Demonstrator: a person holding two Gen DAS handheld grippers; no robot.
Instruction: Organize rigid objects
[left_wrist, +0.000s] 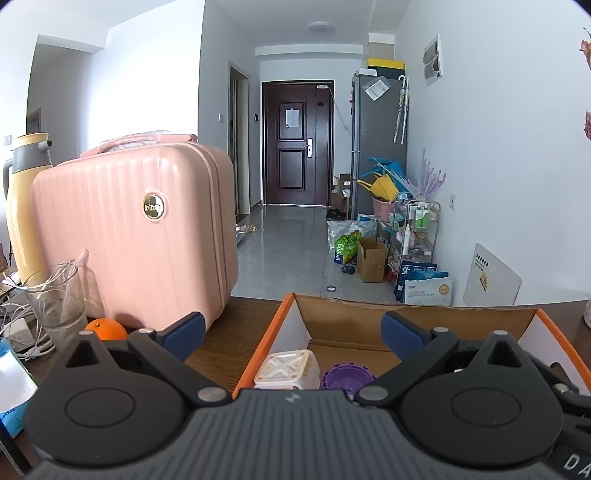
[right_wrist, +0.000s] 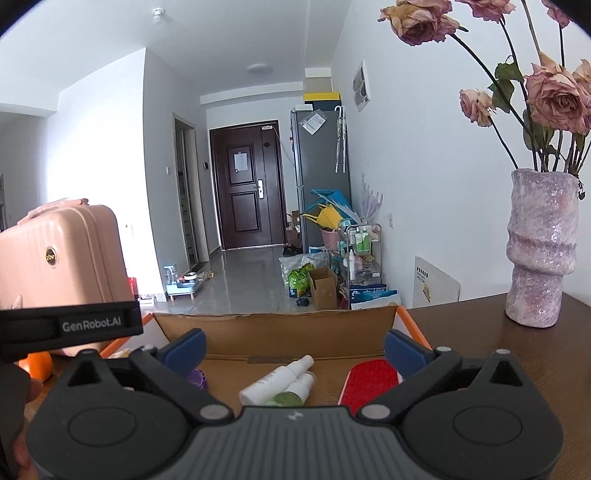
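Brown cardboard box with orange edges (left_wrist: 369, 325) fills the lower centre of both views on the dark wooden table (right_wrist: 517, 354). Left gripper (left_wrist: 291, 330) gapes wide, empty, above a white square plastic block (left_wrist: 286, 369) and purple ribbed cap (left_wrist: 347, 376). Right gripper (right_wrist: 295, 349) likewise spread, empty, over two white spray bottles (right_wrist: 277, 380) and a red brush pad (right_wrist: 369, 380).

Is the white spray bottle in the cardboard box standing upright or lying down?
Lying down. The white spray bottle rests on its side on the cardboard box floor, nozzle toward the far wall.
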